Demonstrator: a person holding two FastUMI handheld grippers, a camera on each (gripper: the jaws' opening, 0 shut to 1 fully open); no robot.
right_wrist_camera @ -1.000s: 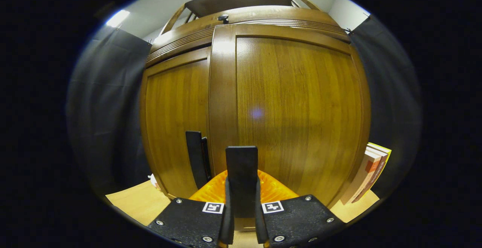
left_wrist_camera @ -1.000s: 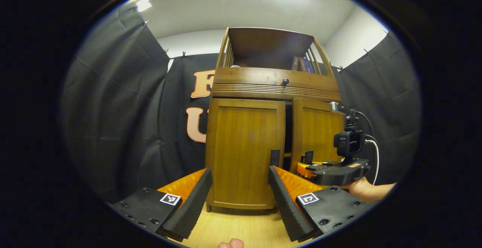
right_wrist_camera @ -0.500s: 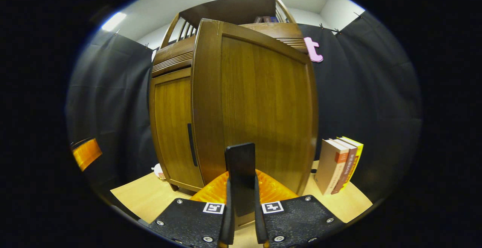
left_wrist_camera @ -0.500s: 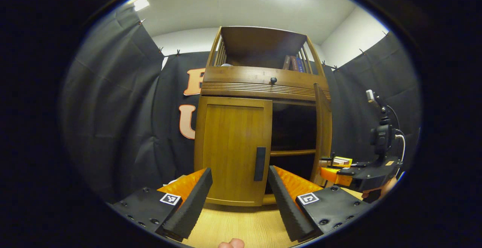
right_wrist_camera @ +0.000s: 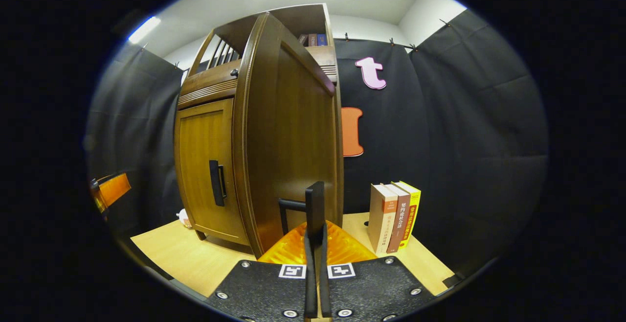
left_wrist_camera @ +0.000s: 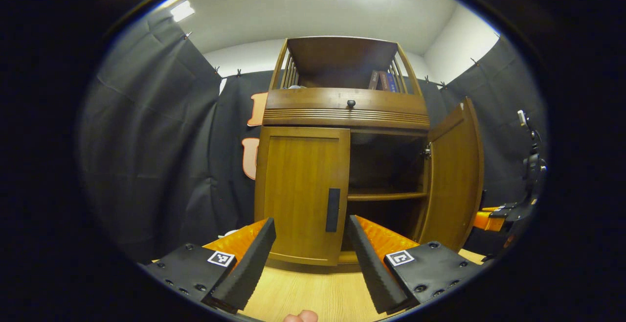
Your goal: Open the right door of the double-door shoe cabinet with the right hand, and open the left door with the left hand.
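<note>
The wooden shoe cabinet [left_wrist_camera: 345, 106] stands ahead on the light wood floor. Its left door [left_wrist_camera: 301, 185] is closed, with a dark vertical handle [left_wrist_camera: 333, 210] near its inner edge. My left gripper [left_wrist_camera: 310, 256] is open, a short way in front of that handle and touching nothing. The right door [left_wrist_camera: 455, 175] is swung wide open, showing a shelf [left_wrist_camera: 384, 195] inside. In the right gripper view this right door [right_wrist_camera: 288, 136] is seen nearly edge-on, and my right gripper [right_wrist_camera: 316, 234] is shut on its dark handle [right_wrist_camera: 315, 202]. The left door [right_wrist_camera: 203, 165] shows behind it.
Three books [right_wrist_camera: 396, 217] stand upright on the floor to the right of the open door, against the black cloth wall. More books [left_wrist_camera: 381, 80] sit on the cabinet's top shelf, above a drawer with a round knob [left_wrist_camera: 350, 103]. The right gripper [left_wrist_camera: 506, 212] shows at the far right.
The right gripper has pulled the right door from nearly closed to wide open, moving out to the right. The left gripper has stayed open, facing the left door.
</note>
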